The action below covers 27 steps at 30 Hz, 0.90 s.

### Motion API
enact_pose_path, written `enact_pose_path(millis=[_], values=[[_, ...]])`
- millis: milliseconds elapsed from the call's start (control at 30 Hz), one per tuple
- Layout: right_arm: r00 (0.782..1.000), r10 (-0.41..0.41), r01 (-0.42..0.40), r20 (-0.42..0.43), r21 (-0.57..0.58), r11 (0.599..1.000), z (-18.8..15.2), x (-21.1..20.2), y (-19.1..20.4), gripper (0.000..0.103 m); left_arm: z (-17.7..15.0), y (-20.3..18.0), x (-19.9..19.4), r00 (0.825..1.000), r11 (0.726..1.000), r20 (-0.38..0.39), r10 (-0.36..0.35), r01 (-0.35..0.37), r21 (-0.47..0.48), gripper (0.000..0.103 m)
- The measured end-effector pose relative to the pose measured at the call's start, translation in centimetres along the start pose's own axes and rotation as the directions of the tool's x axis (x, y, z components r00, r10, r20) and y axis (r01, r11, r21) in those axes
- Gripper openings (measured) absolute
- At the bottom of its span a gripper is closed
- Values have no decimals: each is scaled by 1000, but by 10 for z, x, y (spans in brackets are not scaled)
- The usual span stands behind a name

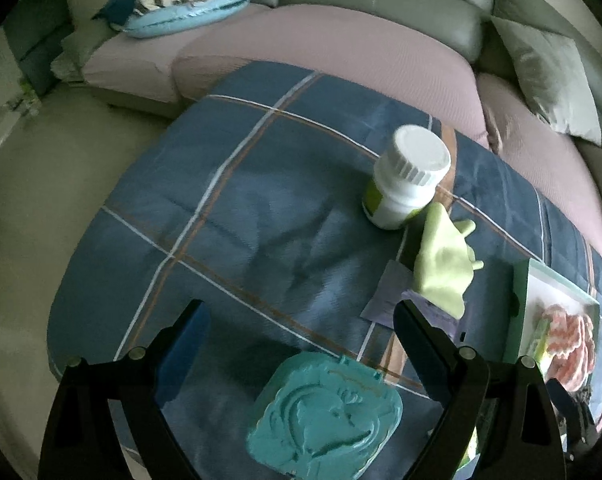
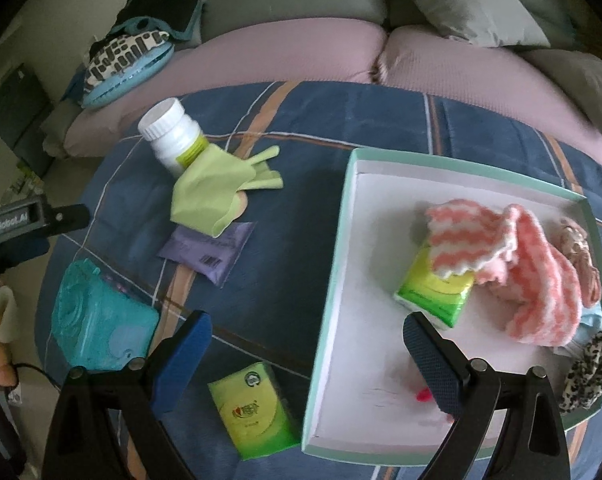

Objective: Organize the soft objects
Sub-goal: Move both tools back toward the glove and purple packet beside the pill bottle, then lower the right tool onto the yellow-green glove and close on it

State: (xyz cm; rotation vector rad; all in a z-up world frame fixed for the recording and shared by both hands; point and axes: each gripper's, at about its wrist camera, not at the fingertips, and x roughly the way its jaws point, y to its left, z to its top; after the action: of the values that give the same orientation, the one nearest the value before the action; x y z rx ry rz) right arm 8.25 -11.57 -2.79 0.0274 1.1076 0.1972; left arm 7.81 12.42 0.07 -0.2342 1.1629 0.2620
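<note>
A white tray with a teal rim (image 2: 337, 240) sits on the blue plaid cloth at the right. It holds a pink-and-white knitted cloth (image 2: 533, 264), a green tissue pack (image 2: 433, 296) and a leopard scrunchie (image 2: 589, 368). On the cloth lie a green rubber glove (image 2: 217, 192), a purple packet (image 2: 209, 252), a teal wipes pack (image 2: 97, 320) and a second green tissue pack (image 2: 253, 408). My right gripper (image 2: 305, 344) is open over the tray's left rim. My left gripper (image 1: 297, 328) is open and empty, above the teal wipes pack (image 1: 325, 412), with the glove (image 1: 445, 264) to its right.
A white pill bottle (image 2: 173, 132) stands beside the glove; it also shows in the left wrist view (image 1: 409, 176). A pink-cushioned sofa (image 1: 321, 44) with grey pillows and a patterned blue cushion (image 1: 185, 0) runs behind the cloth-covered table.
</note>
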Motion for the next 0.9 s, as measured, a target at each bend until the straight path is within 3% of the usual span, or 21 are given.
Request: enact_pose_path(millis=[267, 567, 900], values=[[999, 38, -38, -20, -3, 999, 4, 16, 7, 96, 12, 3, 19, 996, 999, -75, -50, 51, 11, 93], [995, 98, -98, -13, 7, 995, 18, 31, 13, 87, 24, -8, 34, 990, 994, -121, -77, 85, 69, 93], [997, 77, -77, 4, 5, 997, 28, 28, 14, 86, 39, -47, 48, 984, 979, -158, -85, 112, 171, 93]])
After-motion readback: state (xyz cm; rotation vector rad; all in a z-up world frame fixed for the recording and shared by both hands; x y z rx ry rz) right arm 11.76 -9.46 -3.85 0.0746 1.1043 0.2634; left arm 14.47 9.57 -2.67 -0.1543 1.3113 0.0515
